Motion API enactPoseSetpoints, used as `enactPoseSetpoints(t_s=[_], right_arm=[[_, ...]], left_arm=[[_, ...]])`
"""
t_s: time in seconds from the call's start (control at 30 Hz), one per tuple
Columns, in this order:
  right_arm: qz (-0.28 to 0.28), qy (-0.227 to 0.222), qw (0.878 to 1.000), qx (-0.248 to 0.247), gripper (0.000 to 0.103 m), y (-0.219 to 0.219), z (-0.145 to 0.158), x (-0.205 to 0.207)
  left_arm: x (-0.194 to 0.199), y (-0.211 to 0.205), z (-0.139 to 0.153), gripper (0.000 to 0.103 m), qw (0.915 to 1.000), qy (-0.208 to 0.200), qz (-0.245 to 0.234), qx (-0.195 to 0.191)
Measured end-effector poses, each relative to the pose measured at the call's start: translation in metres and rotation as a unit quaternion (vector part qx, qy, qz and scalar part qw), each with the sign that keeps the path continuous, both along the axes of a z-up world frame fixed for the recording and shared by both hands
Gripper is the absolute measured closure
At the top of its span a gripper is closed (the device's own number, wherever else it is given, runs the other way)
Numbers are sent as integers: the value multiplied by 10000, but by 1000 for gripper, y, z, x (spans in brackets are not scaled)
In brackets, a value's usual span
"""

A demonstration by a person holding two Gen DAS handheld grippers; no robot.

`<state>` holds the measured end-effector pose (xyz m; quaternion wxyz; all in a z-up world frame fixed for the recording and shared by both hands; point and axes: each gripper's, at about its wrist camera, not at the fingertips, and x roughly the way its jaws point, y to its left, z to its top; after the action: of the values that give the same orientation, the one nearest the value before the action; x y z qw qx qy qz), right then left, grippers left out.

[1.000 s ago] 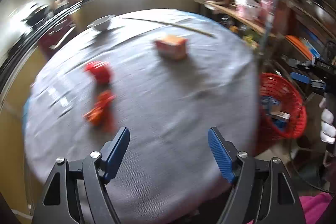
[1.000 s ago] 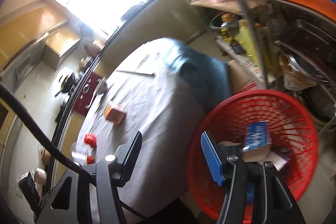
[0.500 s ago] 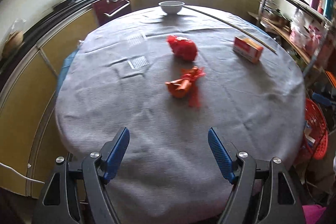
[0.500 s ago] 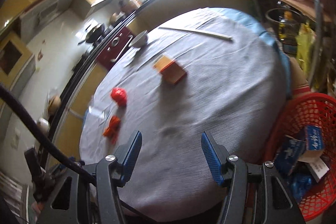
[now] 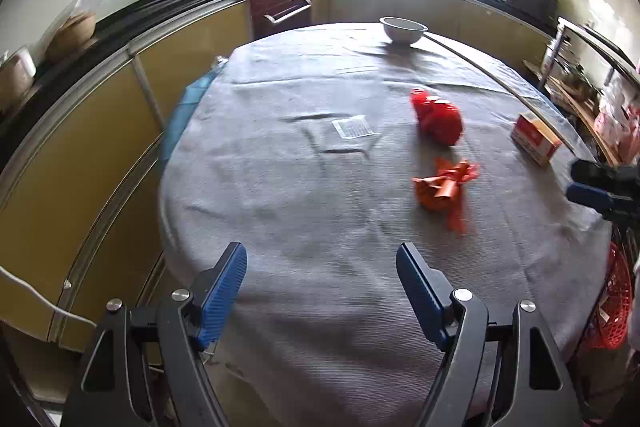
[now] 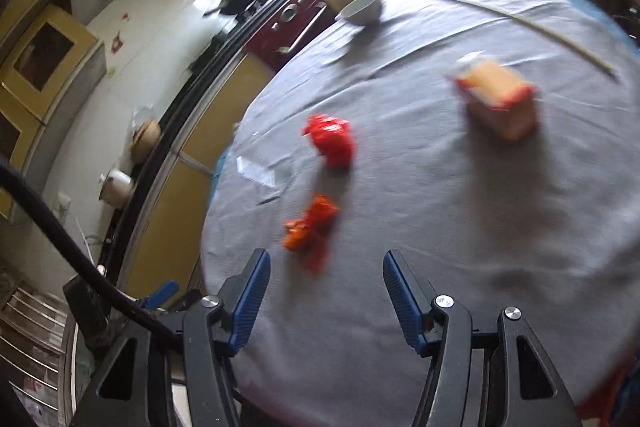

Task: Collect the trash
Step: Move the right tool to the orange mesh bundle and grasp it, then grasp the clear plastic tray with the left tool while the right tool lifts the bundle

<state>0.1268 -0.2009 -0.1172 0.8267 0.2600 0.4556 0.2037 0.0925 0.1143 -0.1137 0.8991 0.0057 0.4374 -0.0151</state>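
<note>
Both grippers, left (image 5: 320,287) and right (image 6: 326,289), hang open and empty over the table (image 5: 280,195).
Trash on the cloth: red wrapper (image 5: 438,117), orange wrapper (image 5: 442,187), small box (image 5: 536,139); red basket (image 5: 616,307) beside the table.

right claw (image 6: 326,291) hovering over near edge of round grey-clothed desk (image 6: 460,227), blue pads apart, nothing between. just ahead, crumpled orange wrapper (image 6: 310,227); beyond it, crumpled red wrapper (image 6: 332,141). farther right, small red-and-tan box (image 6: 498,99), blurred. white bowl (image 6: 362,9) at far edge, long pale stick (image 6: 512,21) nearby. small white slip (image 6: 256,173) near left edge.
</note>
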Motion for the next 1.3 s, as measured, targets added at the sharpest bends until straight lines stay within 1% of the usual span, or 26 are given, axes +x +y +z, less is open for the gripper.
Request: enactPoseSetpoints(t_s=[0.07, 0.17, 0.33, 0.4, 0.47, 0.53, 0.6, 0.67, 0.7, 0.73, 0.77, 0.83, 0.93, 1.03, 1.13, 1.23, 1.3], right_arm=[[143, 2, 9999, -90, 40, 22, -1, 14], [266, 228, 9991, -240, 40, 54, -11, 38], [161, 704, 9970, -270, 40, 76, -36, 63], [97, 824, 9962, -260, 40, 82, -43, 70], [18, 936, 9947, -424, 40, 89, -50, 77], [1, 1069, 9931, -485, 41, 98, -57, 85], [-11, 1114, 9915, -674, 41, 107, -61, 92], [-15, 1094, 9896, -936, 42, 118, -64, 97], [-17, 1004, 9889, -1099, 49, 122, -62, 98], [80, 932, 9865, -1341, 61, 130, -62, 100], [159, 885, 9848, -1487, 62, 137, -62, 101], [331, 655, 9787, -1919, 63, 149, -61, 99], [551, 347, 9717, -2270, 66, 156, -63, 91], [645, 246, 9701, -2328, 68, 150, -63, 84], [639, 215, 9699, -2338, 68, 136, -64, 76], [606, 237, 9719, -2263, 69, 119, -63, 68], [595, 241, 9723, -2249, 69, 103, -60, 59]], left_arm=[[-2, 10, -2, 25, 9999, 10, 107, -42], [-4, 23, -3, 25, 9996, 10, 249, -136], [-5, 40, -7, 25, 9989, 18, 389, -261], [-4, 43, -8, 25, 9987, 20, 402, -298], [-3, 45, -9, 25, 9986, 18, 414, -328], [-2, 48, -8, 25, 9985, 3, 414, -362], [0, 50, -7, 25, 9983, -18, 439, -373], [2, 53, -4, 25, 9980, -47, 476, -410], [4, 54, -2, 25, 9978, -59, 499, -424], [7, 56, 0, 25, 9976, -75, 527, -433], [9, 58, 2, 25, 9975, -96, 548, -444], [15, 60, 7, 25, 9970, -134, 588, -489], [31, 60, 14, 25, 9963, -109, 616, -585], [51, 56, 19, 25, 9961, -82, 604, -642], [78, 44, 24, 24, 9960, -43, 528, -717], [112, 23, 26, 22, 9949, 73, 369, -936], [134, 8, 22, 21, 9938, 236, 293, -1049]])
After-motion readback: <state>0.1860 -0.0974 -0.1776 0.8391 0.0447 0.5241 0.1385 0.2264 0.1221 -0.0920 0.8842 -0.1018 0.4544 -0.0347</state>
